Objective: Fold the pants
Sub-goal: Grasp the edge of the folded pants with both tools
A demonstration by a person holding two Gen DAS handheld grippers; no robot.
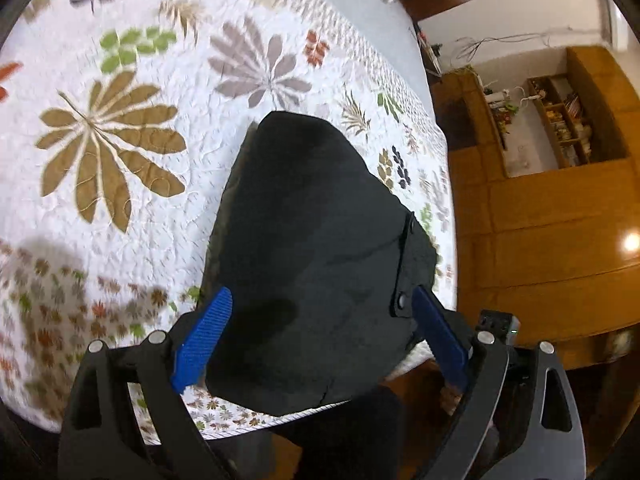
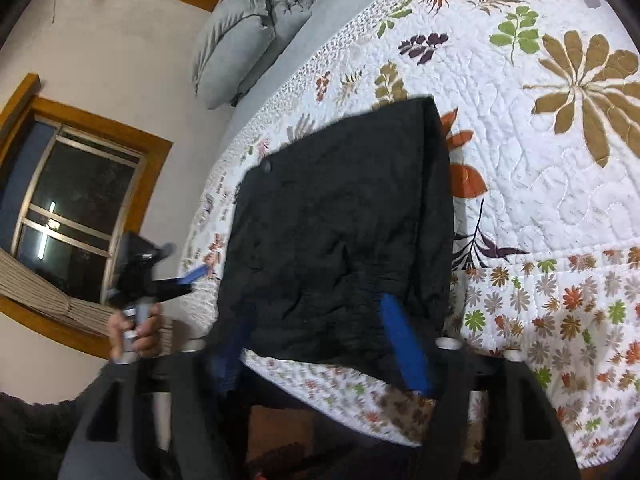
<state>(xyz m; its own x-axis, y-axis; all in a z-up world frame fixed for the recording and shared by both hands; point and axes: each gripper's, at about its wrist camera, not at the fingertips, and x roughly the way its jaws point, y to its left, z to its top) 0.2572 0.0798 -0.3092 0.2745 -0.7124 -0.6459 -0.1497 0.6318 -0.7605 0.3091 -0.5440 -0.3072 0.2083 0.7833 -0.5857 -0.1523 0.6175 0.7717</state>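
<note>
The black pants (image 1: 312, 240) lie folded in a compact stack near the corner of a floral quilt; they also show in the right wrist view (image 2: 340, 232). My left gripper (image 1: 320, 312) is open, its blue fingers (image 1: 204, 336) spread either side of the stack's near end, just above it. My right gripper (image 2: 320, 332) is open too, its blue fingers (image 2: 404, 348) straddling the near edge of the pants. The left gripper also shows in the right wrist view (image 2: 188, 276), held in a hand beside the pants.
The white quilt with leaf prints (image 1: 120, 128) covers the bed; its edge (image 1: 248, 428) runs close under the grippers. Grey pillows (image 2: 244, 40) lie at the bed's head. Wooden floor and shelves (image 1: 560, 128) are beyond the bed, a window (image 2: 80, 208) on the wall.
</note>
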